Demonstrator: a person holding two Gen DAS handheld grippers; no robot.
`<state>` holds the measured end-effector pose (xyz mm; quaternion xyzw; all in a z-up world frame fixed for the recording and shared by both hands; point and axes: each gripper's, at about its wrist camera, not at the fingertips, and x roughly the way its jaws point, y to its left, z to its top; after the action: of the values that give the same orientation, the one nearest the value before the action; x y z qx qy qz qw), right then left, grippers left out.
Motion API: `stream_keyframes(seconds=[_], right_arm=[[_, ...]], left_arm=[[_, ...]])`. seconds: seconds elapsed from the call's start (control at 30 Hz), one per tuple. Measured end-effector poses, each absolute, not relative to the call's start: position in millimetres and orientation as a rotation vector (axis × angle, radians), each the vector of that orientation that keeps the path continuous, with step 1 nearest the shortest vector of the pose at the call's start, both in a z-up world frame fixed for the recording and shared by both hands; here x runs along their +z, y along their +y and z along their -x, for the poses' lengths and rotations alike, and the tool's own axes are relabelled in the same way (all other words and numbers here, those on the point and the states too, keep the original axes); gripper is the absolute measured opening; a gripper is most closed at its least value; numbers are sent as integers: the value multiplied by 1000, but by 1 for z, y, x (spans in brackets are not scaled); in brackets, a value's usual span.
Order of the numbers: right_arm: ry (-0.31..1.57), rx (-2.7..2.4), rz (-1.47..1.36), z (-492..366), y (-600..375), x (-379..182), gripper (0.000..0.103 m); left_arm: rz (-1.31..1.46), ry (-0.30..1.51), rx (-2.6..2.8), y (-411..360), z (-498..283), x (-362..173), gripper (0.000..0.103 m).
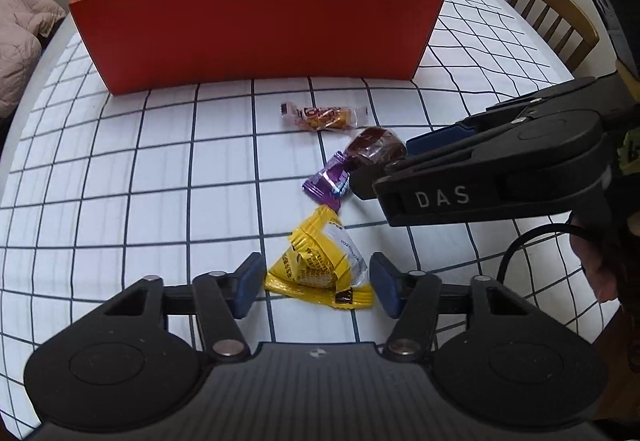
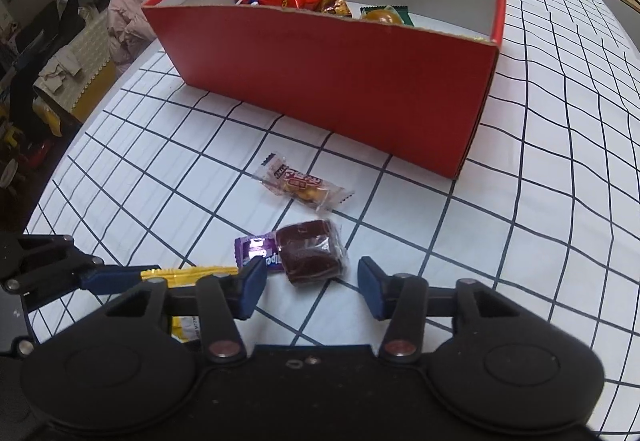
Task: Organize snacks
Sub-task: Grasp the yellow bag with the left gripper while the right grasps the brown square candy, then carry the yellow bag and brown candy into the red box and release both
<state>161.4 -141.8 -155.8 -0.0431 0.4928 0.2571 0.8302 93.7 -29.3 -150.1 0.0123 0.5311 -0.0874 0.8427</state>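
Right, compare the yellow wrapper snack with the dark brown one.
The yellow snack is an opaque, crumpled, roughly triangular packet; the dark brown snack is a blocky piece in clear film. Yellow lies between the left gripper pads, brown between the right gripper pads. Both rest on the tablecloth.

My left hand-held gripper (image 1: 318, 283) straddles the yellow snack packet (image 1: 320, 265) on the worktop (image 1: 120, 169); its pads flank the packet, the left one just apart. The red box (image 1: 256, 25) stands beyond.

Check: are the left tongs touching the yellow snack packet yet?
Apart. The left wrist view shows tablecloth between each pad of the left tongs and the yellow snack packet.
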Motion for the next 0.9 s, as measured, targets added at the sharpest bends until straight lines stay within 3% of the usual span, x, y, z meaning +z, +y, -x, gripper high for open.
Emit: stream_keyframes(seconds=[0.23, 0.47, 0.9], right_arm=[[1026, 534, 121, -159, -138, -154, 31], [993, 512, 102, -155, -143, -151, 29], [962, 437, -59, -138, -183, -128, 29]], left_arm=[[10, 1123, -187, -27, -93, -148, 46], [30, 1115, -190, -25, -90, -146, 39], [137, 1085, -143, -1, -84, -125, 39]])
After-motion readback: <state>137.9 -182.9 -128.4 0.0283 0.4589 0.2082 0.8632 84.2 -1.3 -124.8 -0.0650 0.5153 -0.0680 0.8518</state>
